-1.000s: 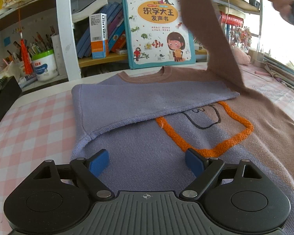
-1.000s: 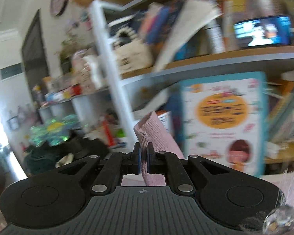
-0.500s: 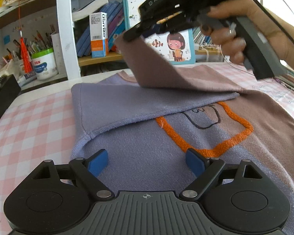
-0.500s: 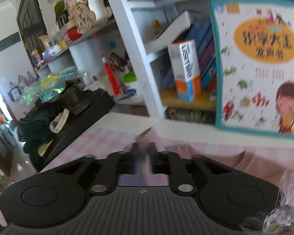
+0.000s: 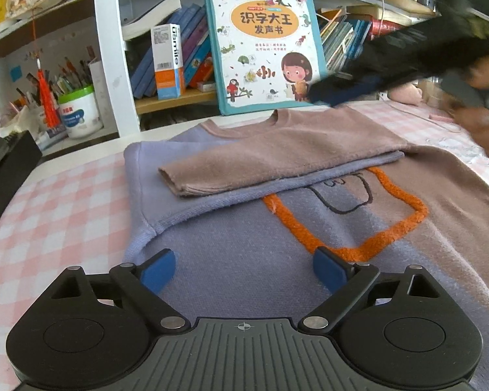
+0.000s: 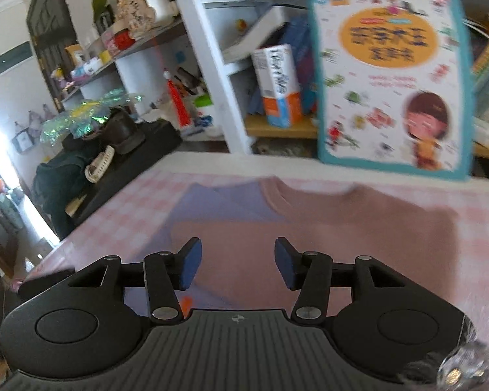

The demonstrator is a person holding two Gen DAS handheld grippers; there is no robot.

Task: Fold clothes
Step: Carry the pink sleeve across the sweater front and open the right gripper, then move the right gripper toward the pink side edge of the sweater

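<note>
A lilac and brown sweater (image 5: pixel 277 244) with an orange outline lies flat on the pink checked table (image 5: pixel 49 215). Its lilac sleeve (image 5: pixel 185 192) is folded across the chest, and the brown sleeve (image 5: pixel 277 159) lies folded on top of it. My left gripper (image 5: pixel 243 272) is open and empty, low over the sweater's near hem. My right gripper (image 6: pixel 236 267) is open and empty above the brown sleeve (image 6: pixel 326 238); it also shows blurred in the left wrist view (image 5: pixel 339 93) at the far right, beyond the collar.
A white shelf unit with books stands behind the table. A large picture book (image 5: pixel 264 45) leans at the far edge next to the collar. A pen pot (image 5: pixel 80 112) stands at the back left. A black stand (image 6: pixel 120 163) with dark objects is left of the table.
My right gripper carried the brown sleeve down and across the chest, let it go and opened. It now draws back to the right. The left gripper has not moved.
</note>
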